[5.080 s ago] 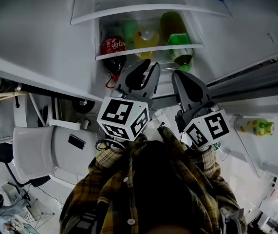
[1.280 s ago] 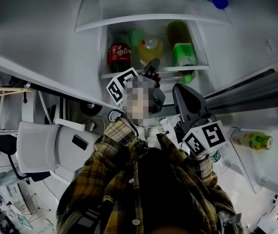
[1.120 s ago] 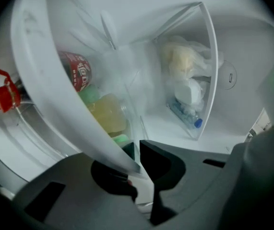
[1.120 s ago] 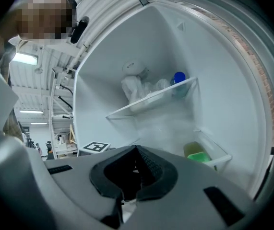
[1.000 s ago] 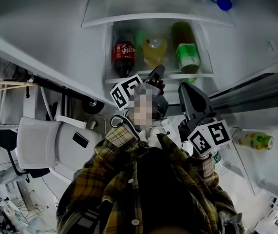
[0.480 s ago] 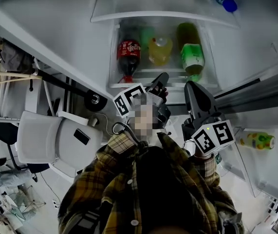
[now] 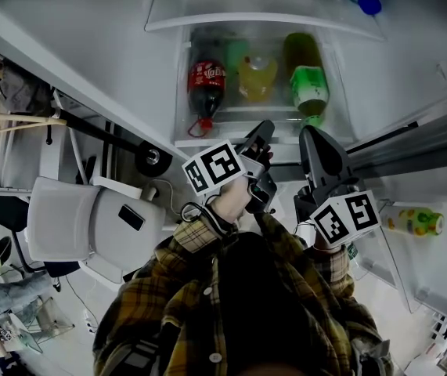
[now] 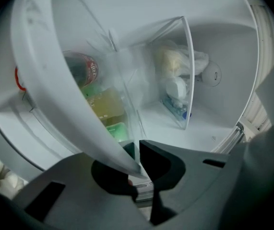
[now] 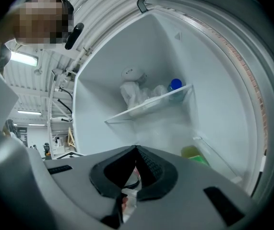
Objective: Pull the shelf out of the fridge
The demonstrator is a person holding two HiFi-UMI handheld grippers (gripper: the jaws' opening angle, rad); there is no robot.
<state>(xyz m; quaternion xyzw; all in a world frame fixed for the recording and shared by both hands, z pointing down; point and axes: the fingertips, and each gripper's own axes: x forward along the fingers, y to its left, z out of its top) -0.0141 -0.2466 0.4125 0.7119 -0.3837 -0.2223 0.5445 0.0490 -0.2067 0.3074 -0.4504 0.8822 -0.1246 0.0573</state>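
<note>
At frame centre, clamps left gripper [image 7: 261, 131] on the shelf [image 7: 207, 141] front lip, right gripper [image 7: 312, 135] closed and empty alongside, pull-out seemingly barely begun.

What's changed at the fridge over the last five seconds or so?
The left claw moved in and clamped onto the front lip of the shelf. The shelf has slid out toward the person, carrying the bottles with it. The right claw stayed shut and empty beside it, and the upper shelf stayed put.
</note>
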